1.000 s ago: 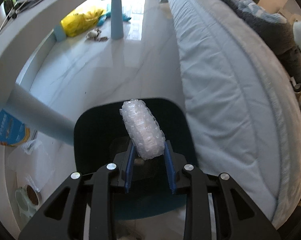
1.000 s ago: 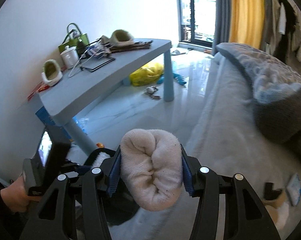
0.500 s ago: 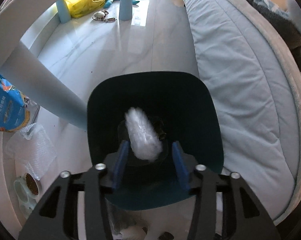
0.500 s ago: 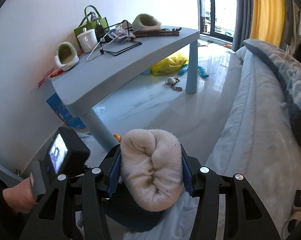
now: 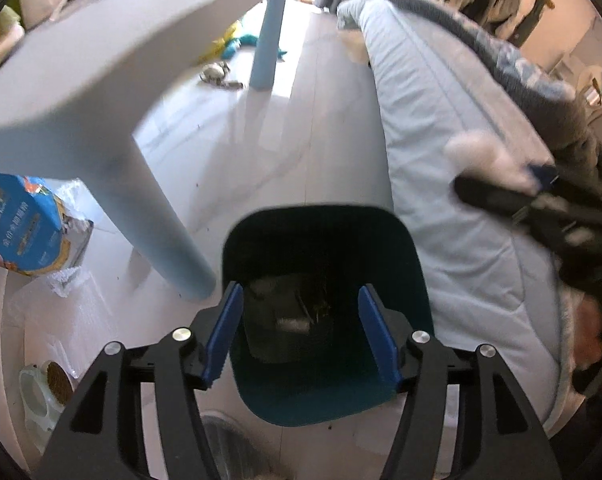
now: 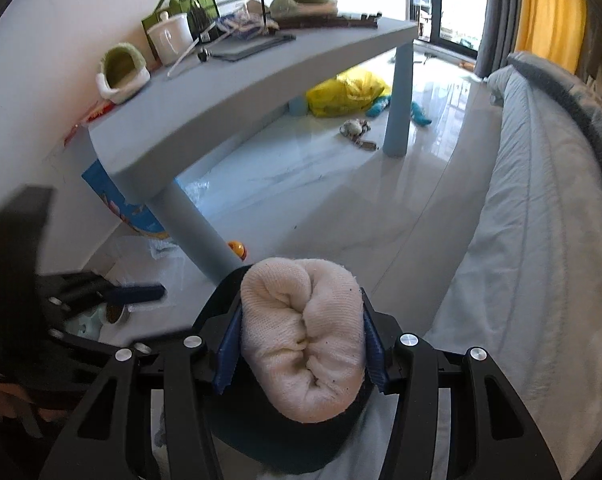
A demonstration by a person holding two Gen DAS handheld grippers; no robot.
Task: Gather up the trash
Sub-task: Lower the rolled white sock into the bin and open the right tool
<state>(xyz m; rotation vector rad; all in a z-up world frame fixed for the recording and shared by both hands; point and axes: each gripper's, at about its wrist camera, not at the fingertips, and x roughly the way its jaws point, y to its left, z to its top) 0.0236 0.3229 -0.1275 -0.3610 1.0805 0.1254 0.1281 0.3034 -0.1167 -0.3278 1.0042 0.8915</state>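
A dark teal trash bin (image 5: 261, 224) stands on the floor between the table leg and the bed. My left gripper (image 5: 301, 336) is open and empty above the bin's mouth; dark contents show inside. My right gripper (image 6: 301, 344) is shut on a rolled cream cloth wad (image 6: 301, 332), held over the bin's rim (image 6: 221, 292). The right gripper also shows blurred at the right of the left wrist view (image 5: 521, 188). The left gripper shows blurred at the left of the right wrist view (image 6: 81, 296).
A light blue table (image 6: 229, 92) with clutter stands left; its leg (image 5: 161, 224) is next to the bin. A blue bag (image 5: 21, 232), bubble wrap (image 5: 57, 312) and a pet bowl (image 5: 45, 388) lie left. The bed (image 5: 453, 152) runs along the right. A yellow bag (image 6: 345, 92) lies under the table.
My left gripper opened and the bubble-wrap wad dropped out of sight into the bin. The right gripper with the cloth moved down toward the bin.
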